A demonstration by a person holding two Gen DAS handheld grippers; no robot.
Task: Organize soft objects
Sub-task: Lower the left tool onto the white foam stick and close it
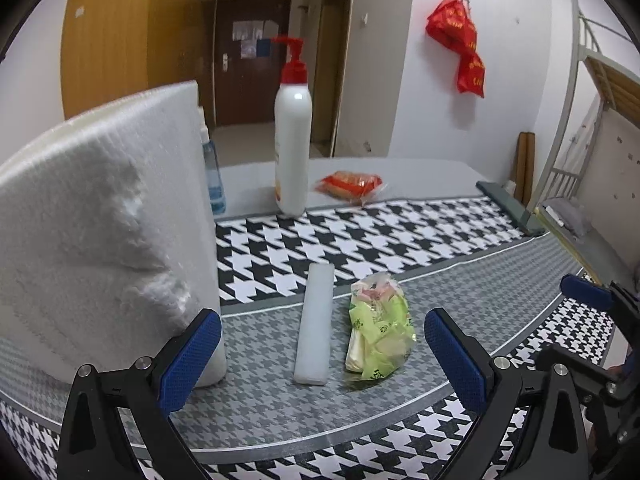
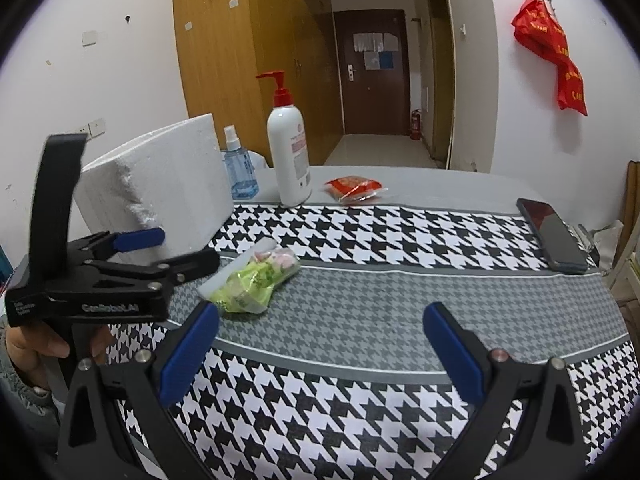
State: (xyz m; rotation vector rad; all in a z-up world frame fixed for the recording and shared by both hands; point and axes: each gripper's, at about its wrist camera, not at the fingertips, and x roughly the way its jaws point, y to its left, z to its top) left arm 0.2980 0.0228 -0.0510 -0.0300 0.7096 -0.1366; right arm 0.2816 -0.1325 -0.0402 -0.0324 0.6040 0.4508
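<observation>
A big white foam block (image 1: 100, 232) stands on the left of the patterned cloth (image 1: 400, 240). A narrow white foam strip (image 1: 316, 324) and a green plastic packet (image 1: 380, 328) lie side by side in front of my left gripper (image 1: 320, 356), which is open with nothing between its fingers. Its left finger is close beside the block's lower corner. In the right wrist view the left gripper (image 2: 191, 247) reaches toward the green packet (image 2: 256, 280) and the foam block (image 2: 160, 188). My right gripper (image 2: 320, 352) is open and holds nothing above bare cloth near the front edge.
At the back stand a white pump bottle (image 2: 290, 152) and a blue spray bottle (image 2: 240, 172), with a red packet (image 2: 354, 189) beside them. A dark phone (image 2: 554, 236) lies at the right edge. A hand (image 2: 32, 344) holds the left gripper.
</observation>
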